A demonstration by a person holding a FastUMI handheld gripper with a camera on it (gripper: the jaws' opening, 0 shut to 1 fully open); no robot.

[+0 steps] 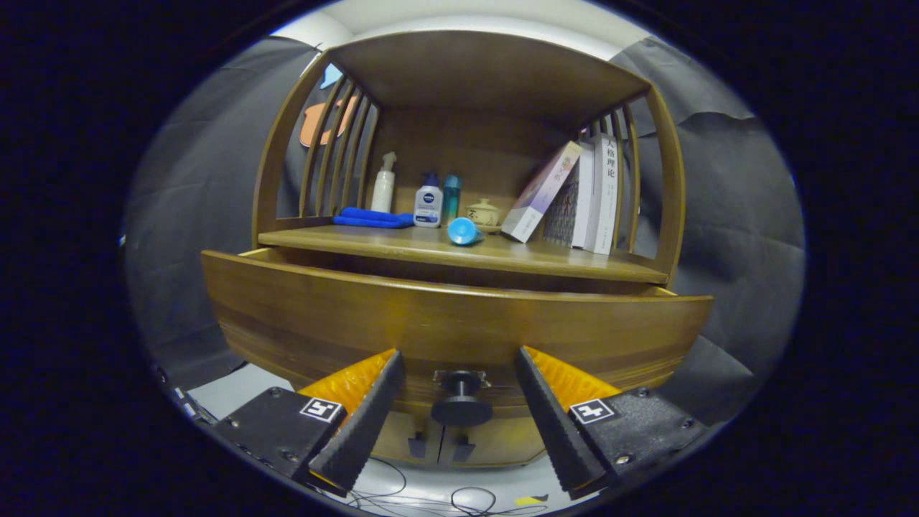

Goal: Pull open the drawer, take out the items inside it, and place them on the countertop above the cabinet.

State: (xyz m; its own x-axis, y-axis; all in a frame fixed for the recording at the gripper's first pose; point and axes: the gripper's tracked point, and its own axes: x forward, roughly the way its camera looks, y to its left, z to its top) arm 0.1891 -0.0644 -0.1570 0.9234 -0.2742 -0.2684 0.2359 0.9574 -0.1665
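Your hand-held gripper (459, 359) gapes wide, gripping nothing, its fingers flanking the knob (461, 401) without touching it, while the drawer (445, 323) stands pulled out just behind the knob, below the table (402, 248).

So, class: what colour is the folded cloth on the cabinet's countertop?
Blue; the folded cloth shows best in the gripper view, beyond the open claw.

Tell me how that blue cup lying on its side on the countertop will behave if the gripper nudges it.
The blue cup lies on its side, so it would probably roll. It looks like light plastic, likely to skid. The open gripper straddles the drawer knob.
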